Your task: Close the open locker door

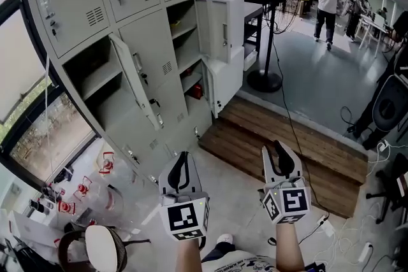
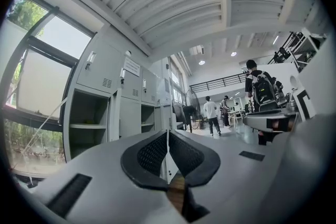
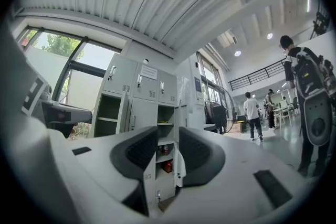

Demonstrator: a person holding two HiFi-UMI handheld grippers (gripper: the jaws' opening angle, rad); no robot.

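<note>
Facing: you're square on to the grey locker bank (image 1: 150, 32), which fills 10 to 12 o'clock of your head view.
Task door: the grey locker door (image 1: 135, 79) at 11 o'clock is swung wide out with its edge toward you. It's well apart from both grippers.
Bay behind it: the open bay (image 1: 95, 76) at 10 o'clock has one shelf across it. Its contents are too dark to tell.
Right column: the upper white door (image 1: 223, 25) and lower white door (image 1: 224, 76) at 12 o'clock both stand open.
Bays there: the stacked open bays (image 1: 185, 51) just left of those doors have shelves inside. A red item (image 1: 196, 91) sits in the lowest one. Your right gripper view also shows a smaller item (image 3: 166, 149) on the shelf above it, too small to name.
Left gripper: the left gripper (image 1: 183, 159) is at 6 o'clock and level, with its pads pressed together and nothing between them.
Right gripper: the right gripper (image 1: 278, 151) is at 5 o'clock with its jaws spread and pinching nothing. The right column shows through the gap.
Floor: the wooden step (image 1: 287, 150) is at 3 o'clock, the floor fan (image 1: 271, 41) at 1 o'clock, and the round stool (image 1: 102, 248) at 8 o'clock.
</note>
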